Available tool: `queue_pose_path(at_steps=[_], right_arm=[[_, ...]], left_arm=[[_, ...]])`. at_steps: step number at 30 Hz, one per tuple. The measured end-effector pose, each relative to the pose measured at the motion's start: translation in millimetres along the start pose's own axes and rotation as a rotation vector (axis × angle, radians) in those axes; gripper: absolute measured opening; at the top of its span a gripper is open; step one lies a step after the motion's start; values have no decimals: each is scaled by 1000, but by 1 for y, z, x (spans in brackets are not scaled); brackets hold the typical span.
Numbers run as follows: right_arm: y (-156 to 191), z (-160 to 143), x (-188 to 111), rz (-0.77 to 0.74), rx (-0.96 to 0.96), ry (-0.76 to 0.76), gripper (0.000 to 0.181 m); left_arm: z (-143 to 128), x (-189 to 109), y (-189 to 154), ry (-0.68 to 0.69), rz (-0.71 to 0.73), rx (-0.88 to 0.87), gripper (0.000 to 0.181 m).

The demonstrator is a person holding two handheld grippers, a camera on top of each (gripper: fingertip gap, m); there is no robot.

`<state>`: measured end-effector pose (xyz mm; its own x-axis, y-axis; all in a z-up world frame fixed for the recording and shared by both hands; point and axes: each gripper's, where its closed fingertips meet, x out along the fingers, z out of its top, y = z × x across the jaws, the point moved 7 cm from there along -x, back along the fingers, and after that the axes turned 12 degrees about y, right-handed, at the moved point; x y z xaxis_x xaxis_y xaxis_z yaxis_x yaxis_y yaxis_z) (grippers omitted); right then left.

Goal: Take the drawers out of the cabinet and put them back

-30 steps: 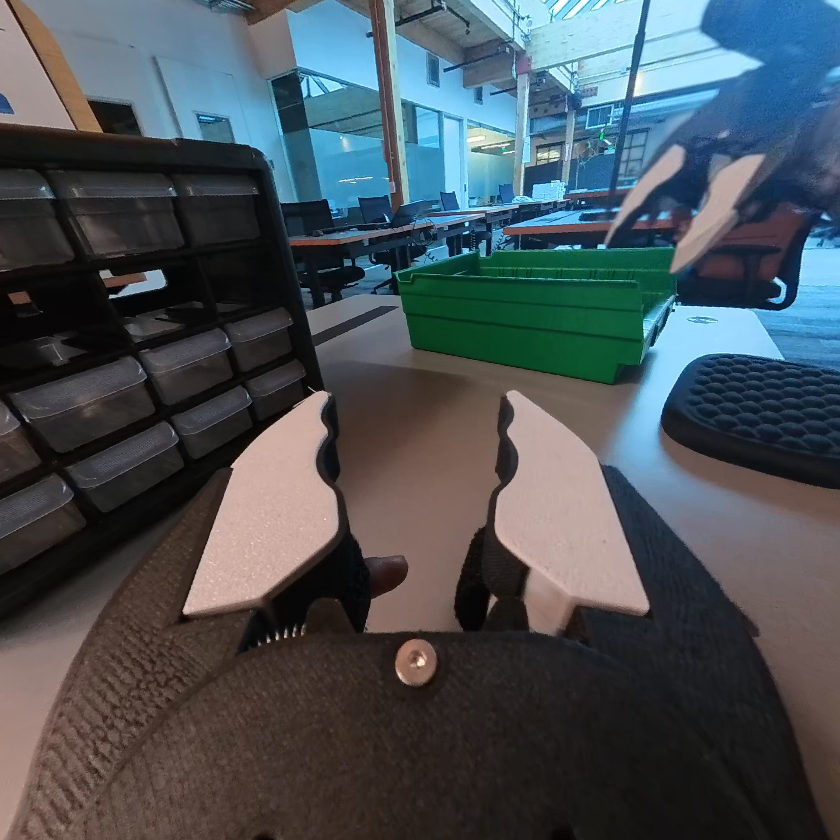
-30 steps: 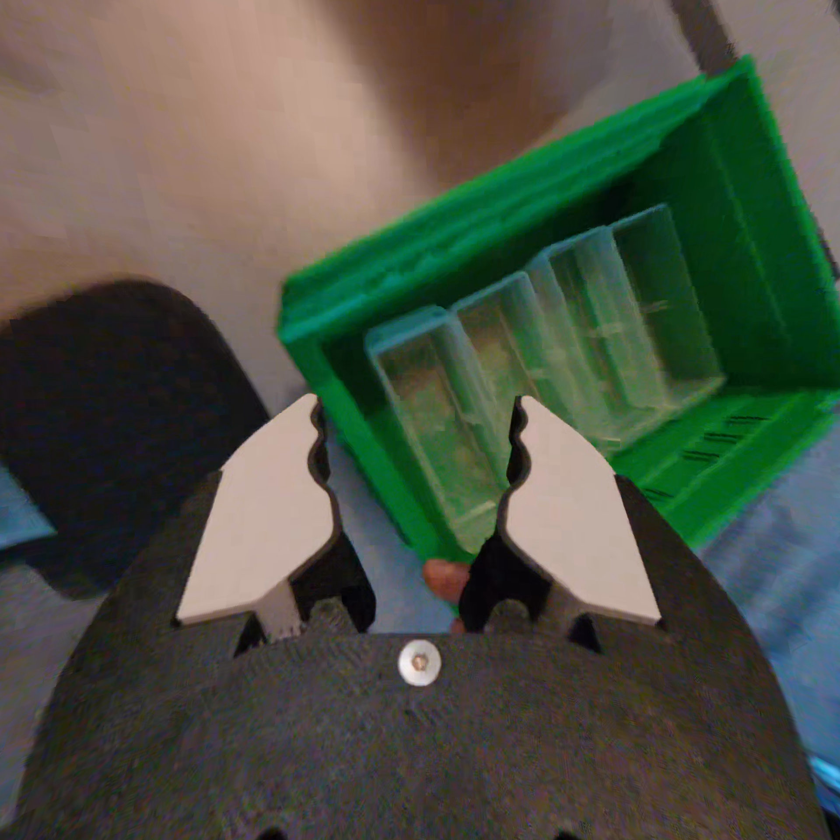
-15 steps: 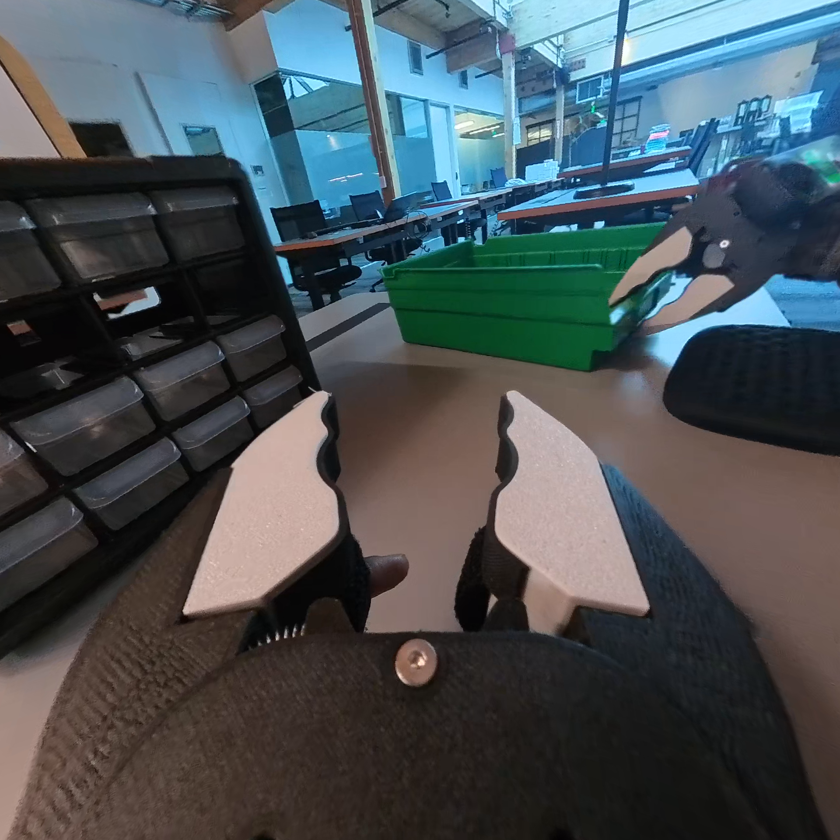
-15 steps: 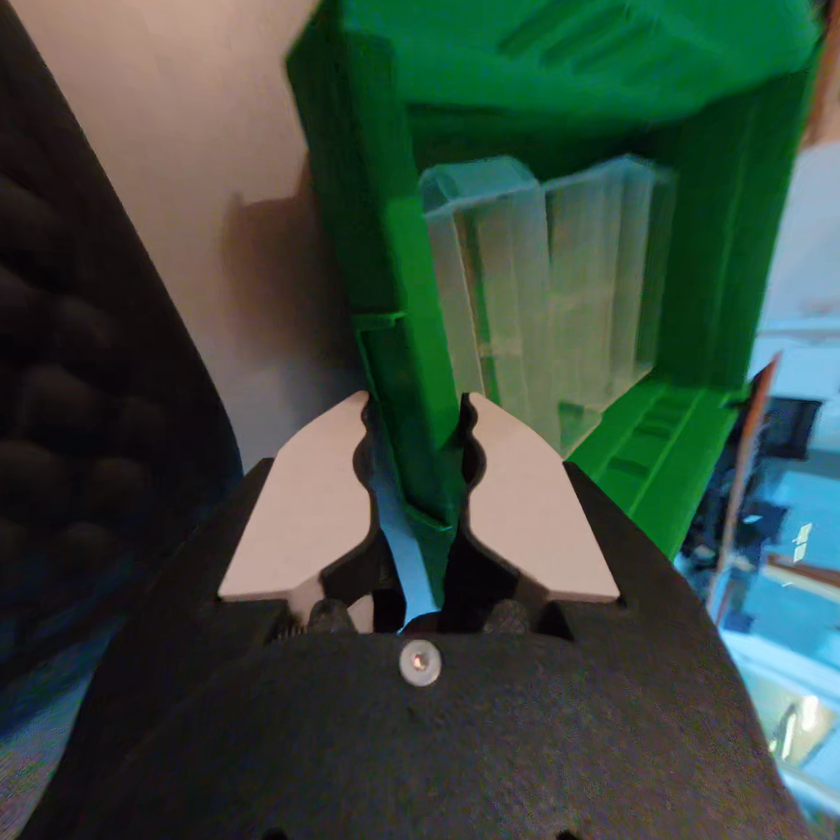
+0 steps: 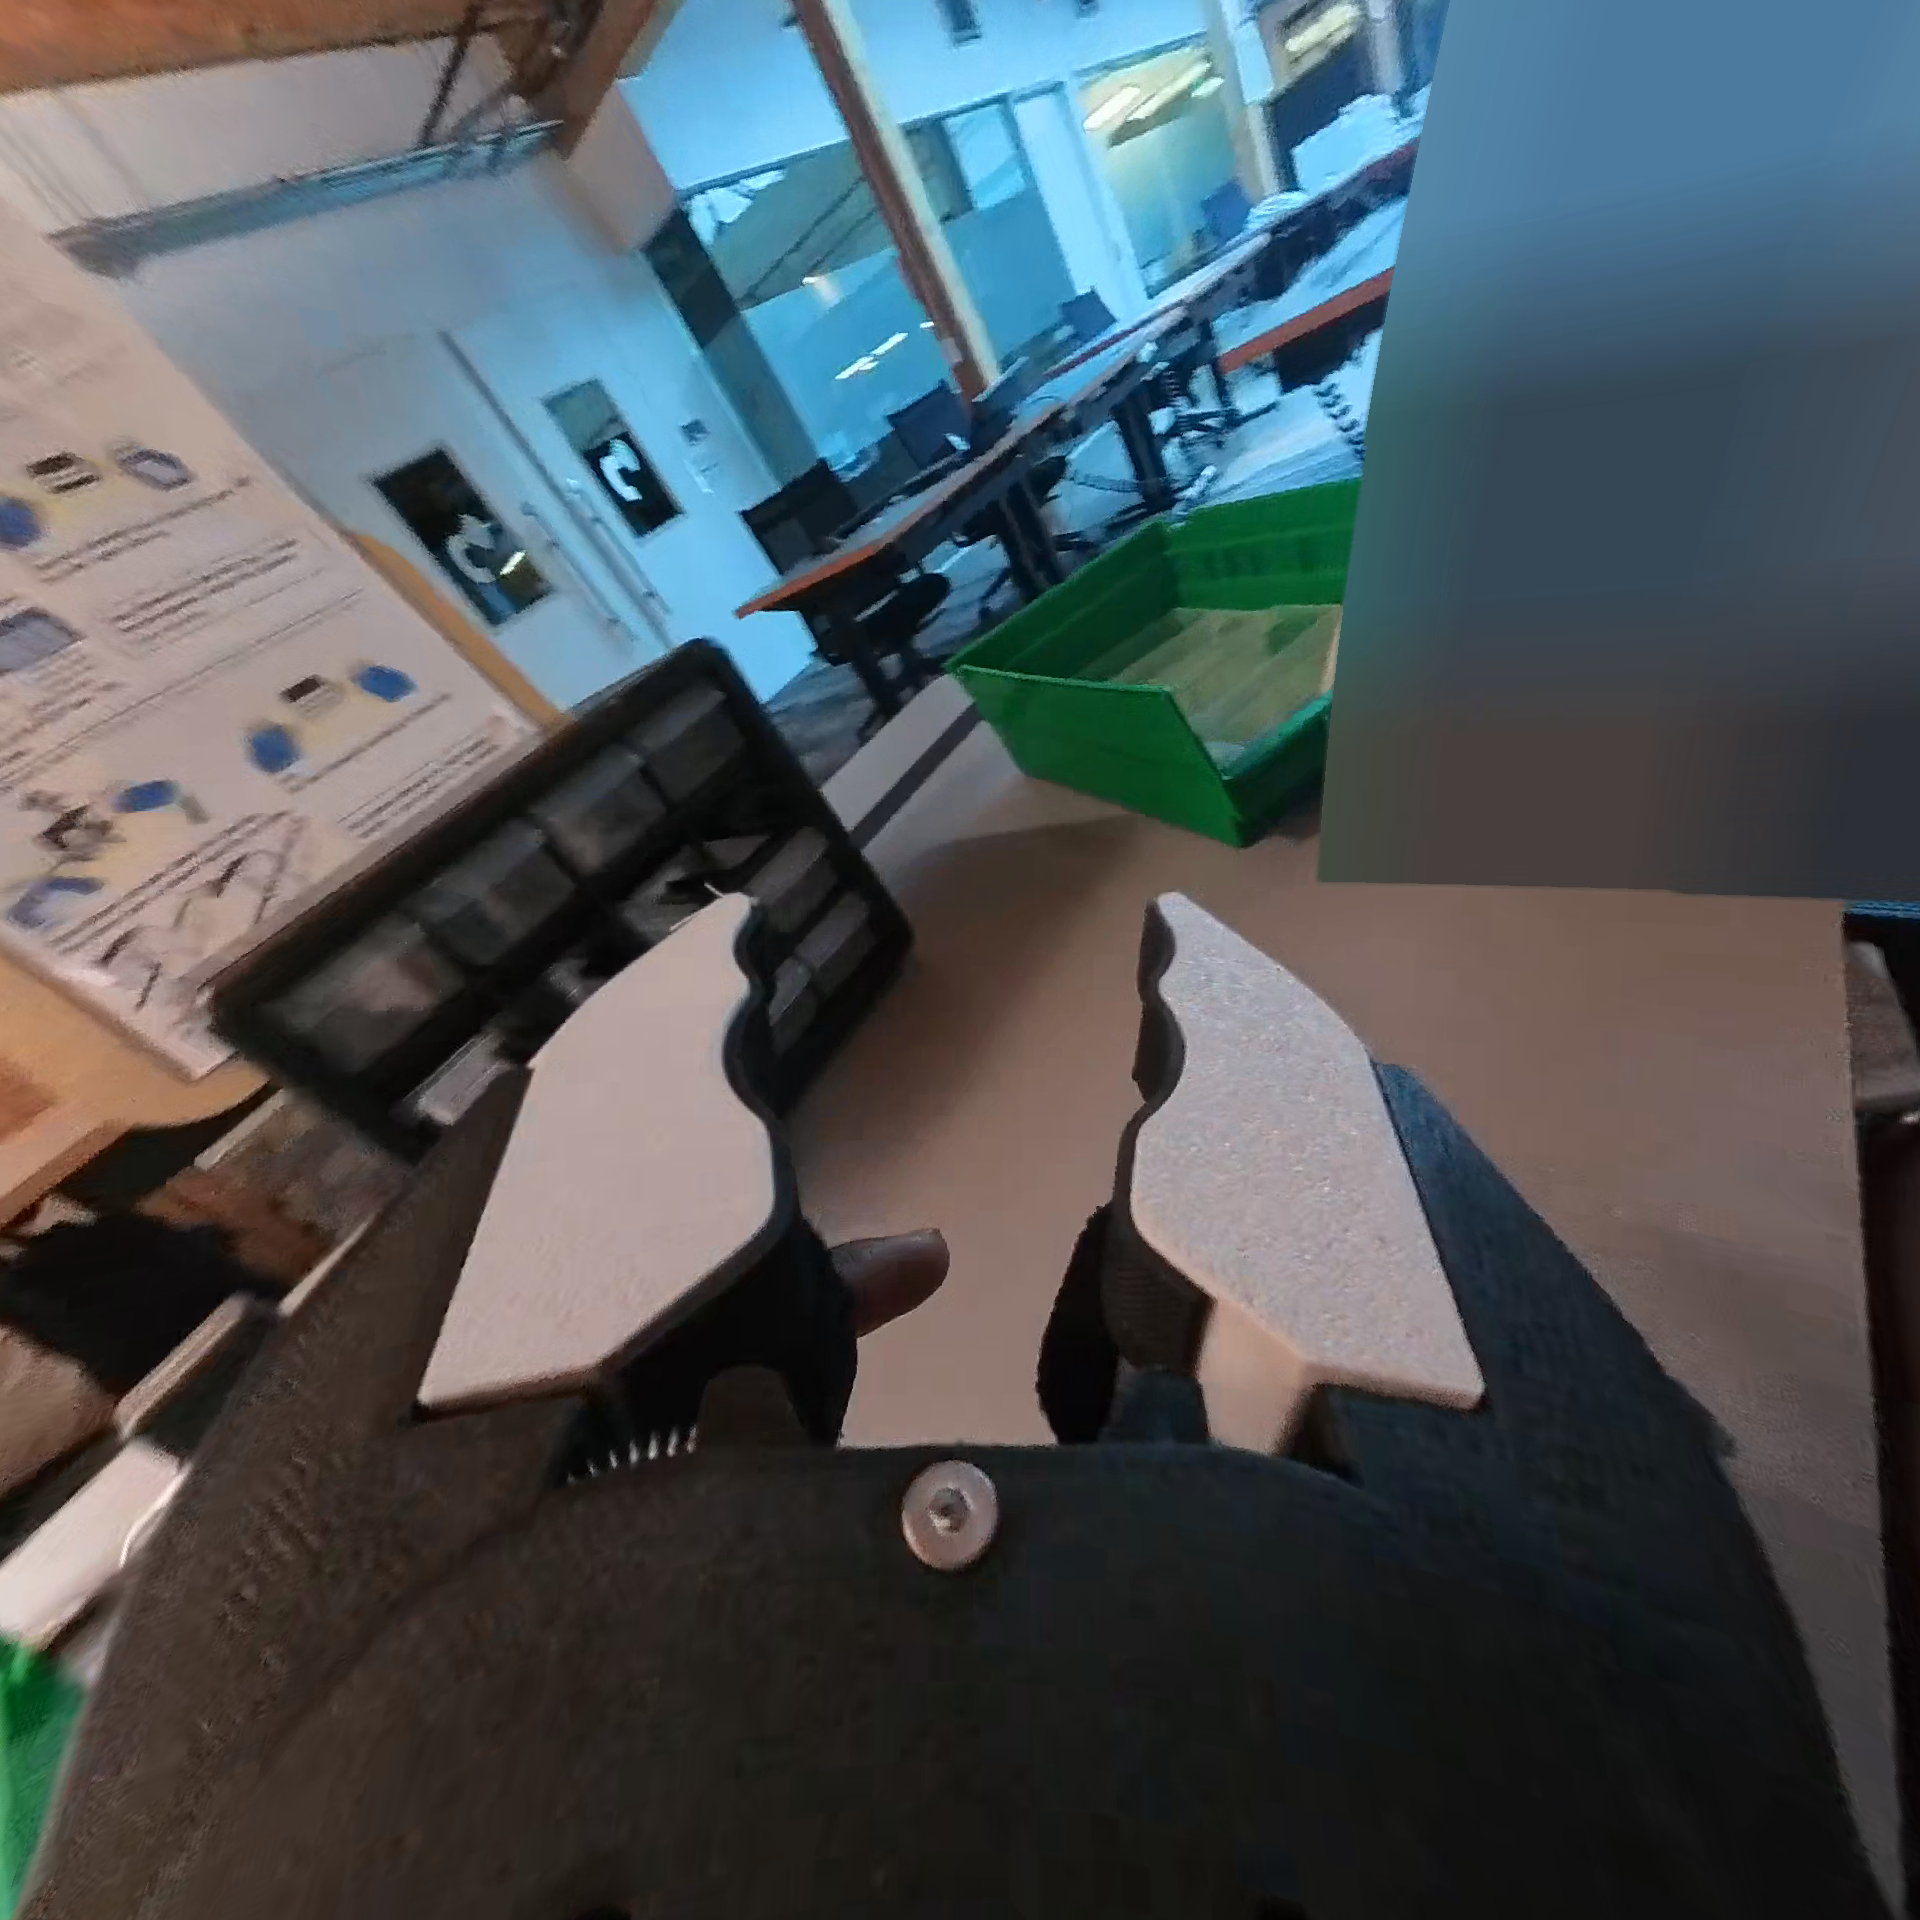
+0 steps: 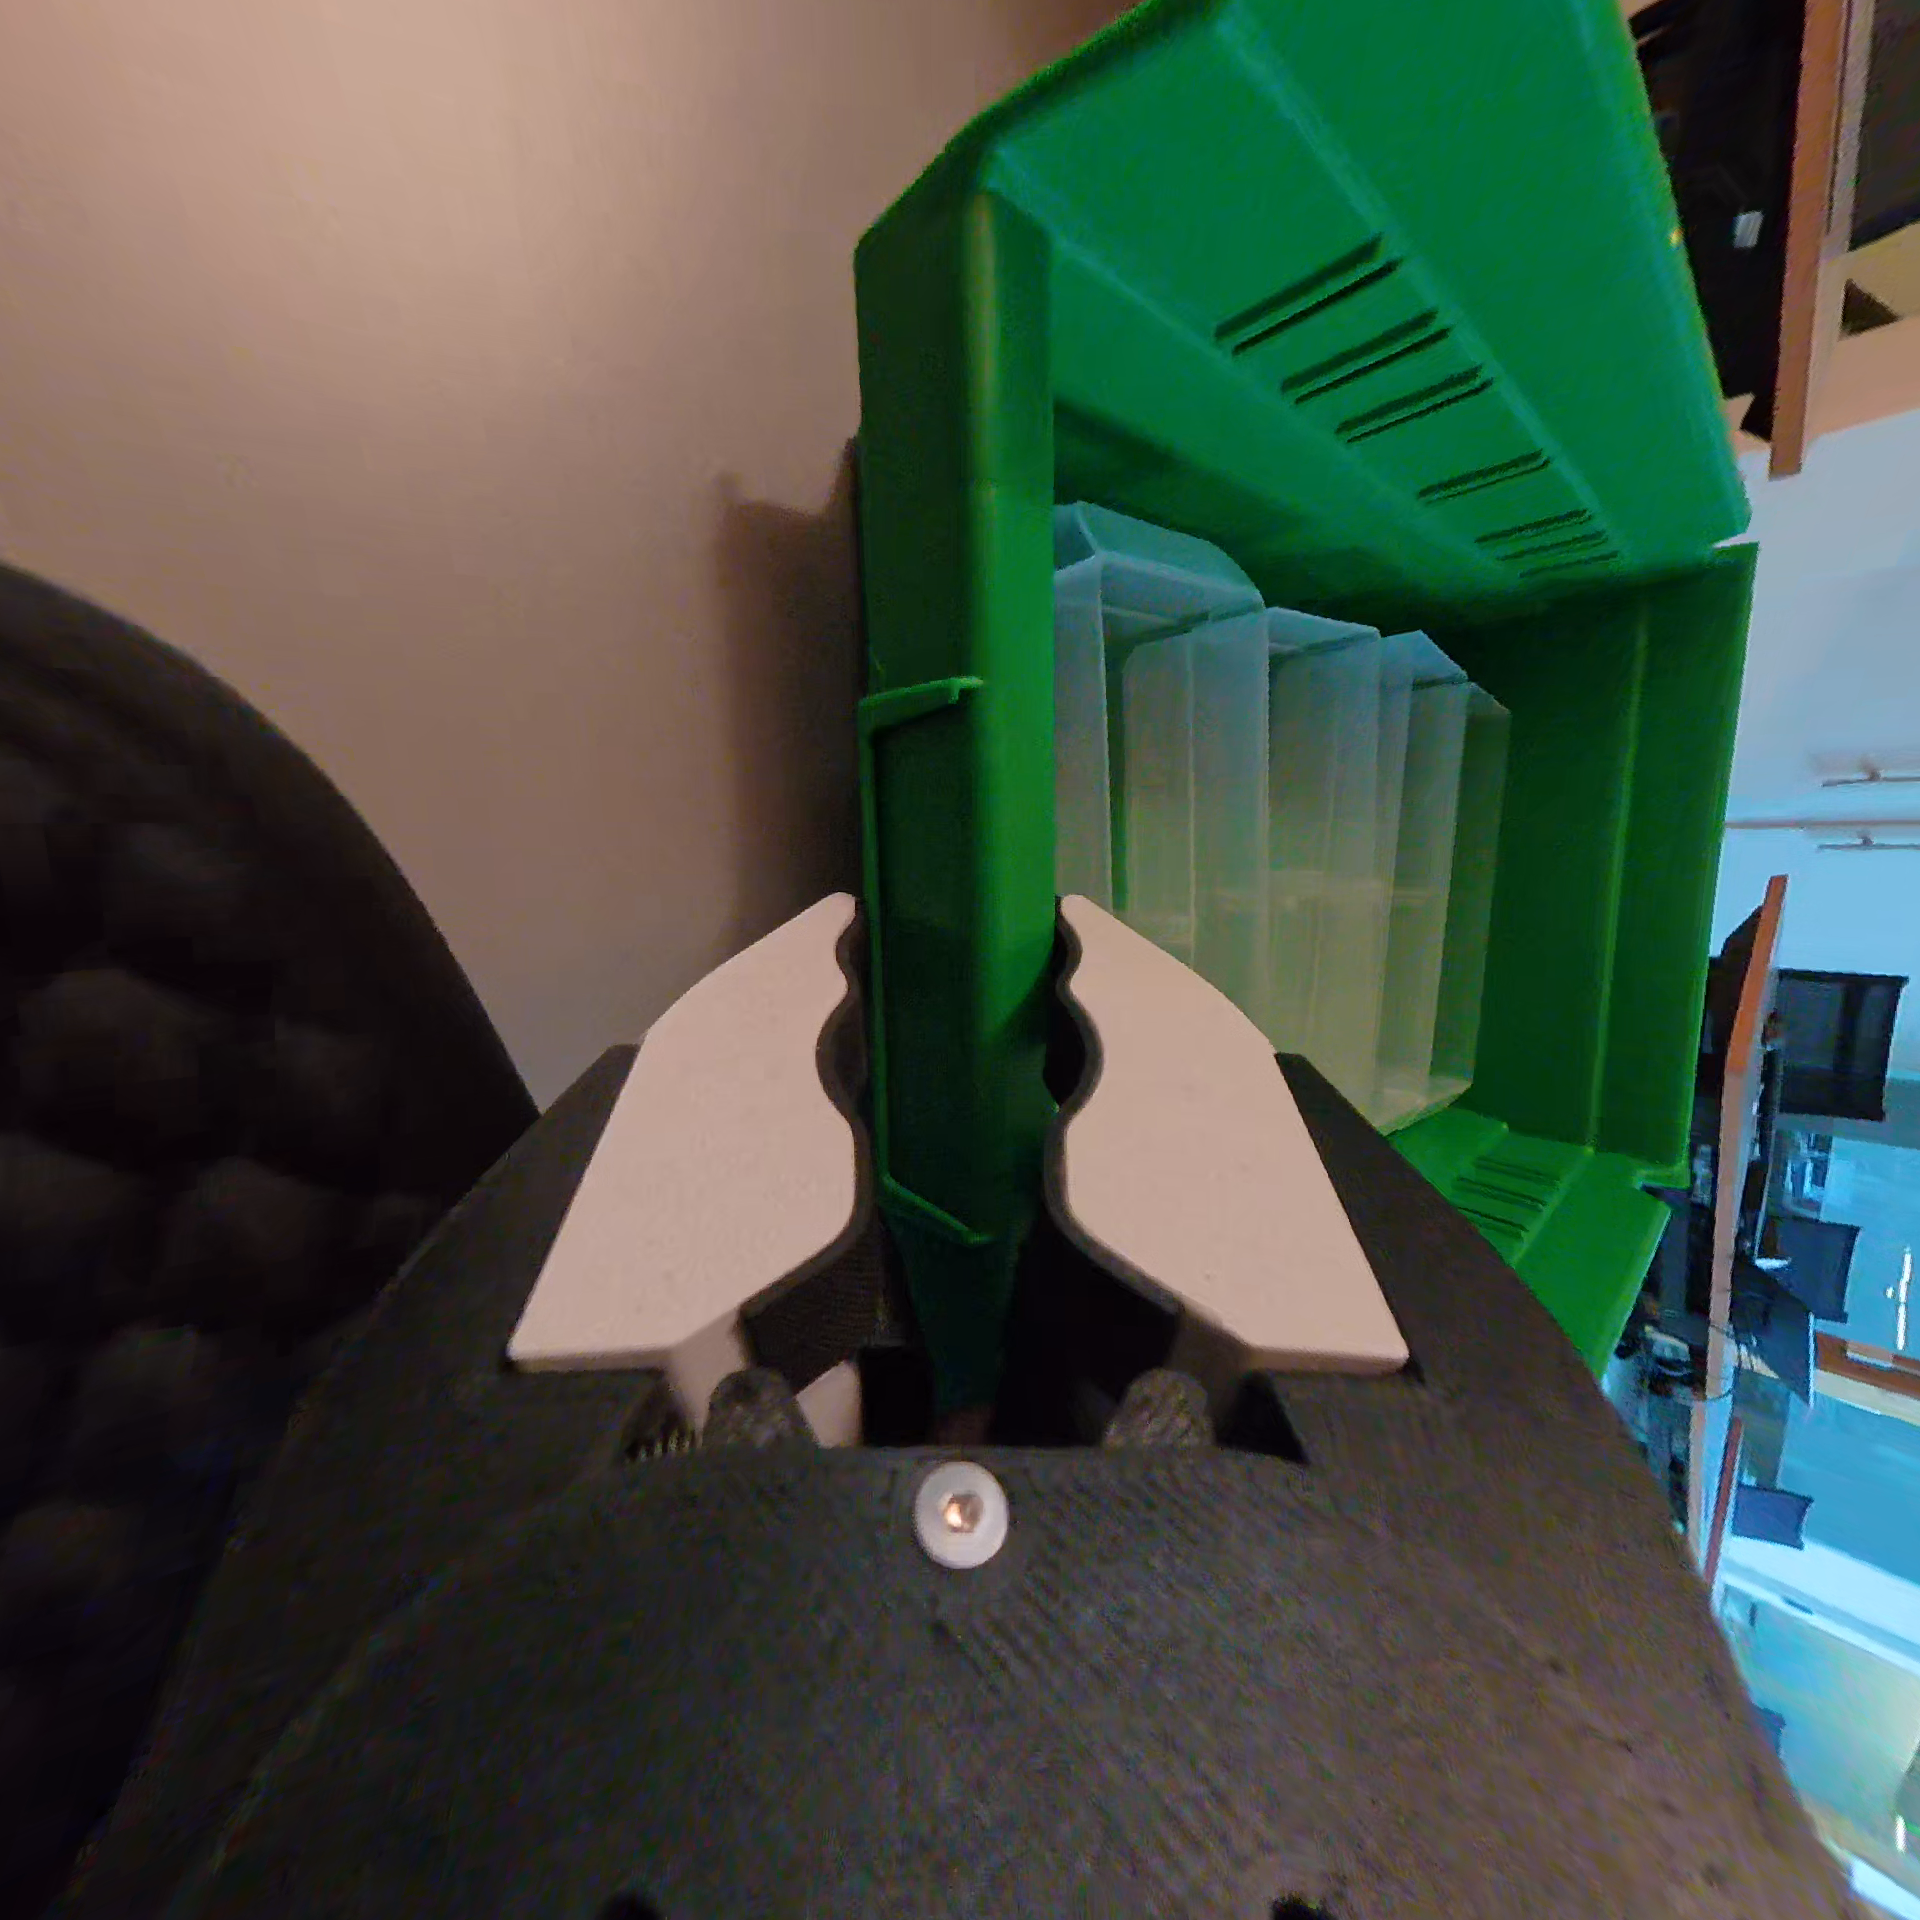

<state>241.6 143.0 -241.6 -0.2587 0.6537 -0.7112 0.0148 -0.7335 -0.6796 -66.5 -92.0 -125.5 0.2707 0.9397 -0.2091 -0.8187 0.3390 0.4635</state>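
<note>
My right gripper (image 6: 956, 925) is shut on the near wall of a green bin (image 6: 935, 623) that rests on the tan table. Several clear plastic drawers (image 6: 1278, 831) lie side by side inside the bin. In the left wrist view the same green bin (image 5: 1122, 727) sits far ahead on the right. The black drawer cabinet (image 5: 582, 894) stands ahead on the left, with clear drawers in most slots and some slots dark. My left gripper (image 5: 945, 925) is open and empty, raised above the table between cabinet and bin.
A black honeycomb-textured pad (image 6: 187, 1039) lies on the table left of the bin. A white poster board (image 5: 187, 707) stands behind the cabinet. Bare tan table (image 5: 1039, 1039) lies between cabinet and bin. Office desks and chairs stand beyond the table's far edge.
My right gripper has come down onto the bin's wall and closed on it. My left gripper has lifted and pulled back from the cabinet, still open.
</note>
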Motion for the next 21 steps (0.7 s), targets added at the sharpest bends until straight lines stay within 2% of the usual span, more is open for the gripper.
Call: queue_pose_path(at_steps=[2, 5, 9, 12, 21], right_arm=[[4, 10, -1, 7, 1, 3, 31], [9, 27, -3, 41, -6, 11, 31], [19, 55, -8, 91, 5, 55, 31], [24, 76, -8, 94, 28, 79, 29], [43, 117, -18, 102, 78, 161, 30]], left_arm=[[-2, -6, 3, -35, 28, -48, 66], [-6, -3, 10, 65, 12, -39, 67], [2, -9, 13, 81, 69, 65, 66], [6, -13, 16, 95, 87, 69, 67], [20, -45, 42, 30, 189, 37, 66]])
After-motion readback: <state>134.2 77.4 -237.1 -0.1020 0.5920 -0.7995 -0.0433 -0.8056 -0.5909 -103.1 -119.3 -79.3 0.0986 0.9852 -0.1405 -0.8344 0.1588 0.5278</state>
